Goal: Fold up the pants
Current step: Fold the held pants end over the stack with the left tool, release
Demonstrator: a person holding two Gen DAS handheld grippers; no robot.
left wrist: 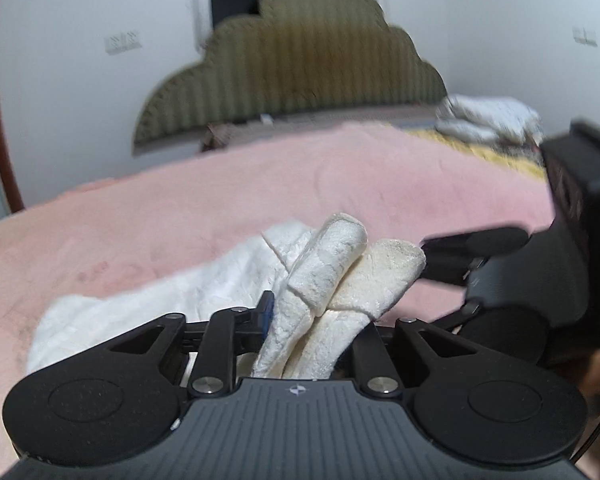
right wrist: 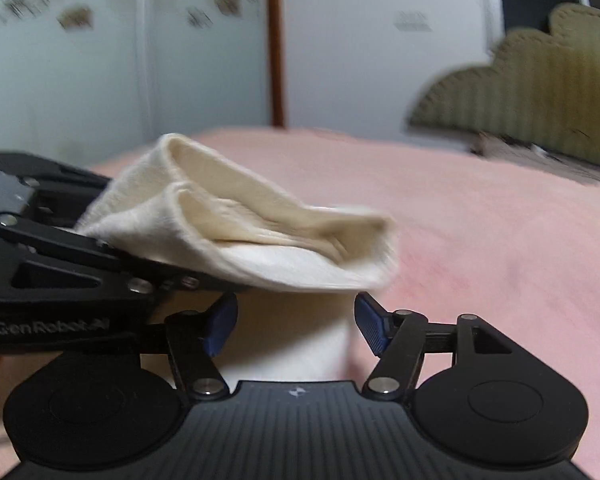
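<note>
The pants (left wrist: 204, 288) are cream-white and fleecy and lie on a pink blanket (left wrist: 220, 200). My left gripper (left wrist: 312, 324) is shut on a bunched fold of the pants, which sticks up between its fingers. In the right wrist view the same folded edge (right wrist: 260, 236) hangs in the air from the left gripper (right wrist: 60, 256) at the left. My right gripper (right wrist: 296, 320) is open just below that edge, its blue pads (right wrist: 370, 322) apart with nothing between them. It also shows at the right of the left wrist view (left wrist: 476, 256).
A green scalloped headboard (left wrist: 292, 64) stands at the far end of the bed. A folded white blanket (left wrist: 488, 116) lies at the far right on a yellow cover. White walls and a brown door frame (right wrist: 276, 40) surround the bed.
</note>
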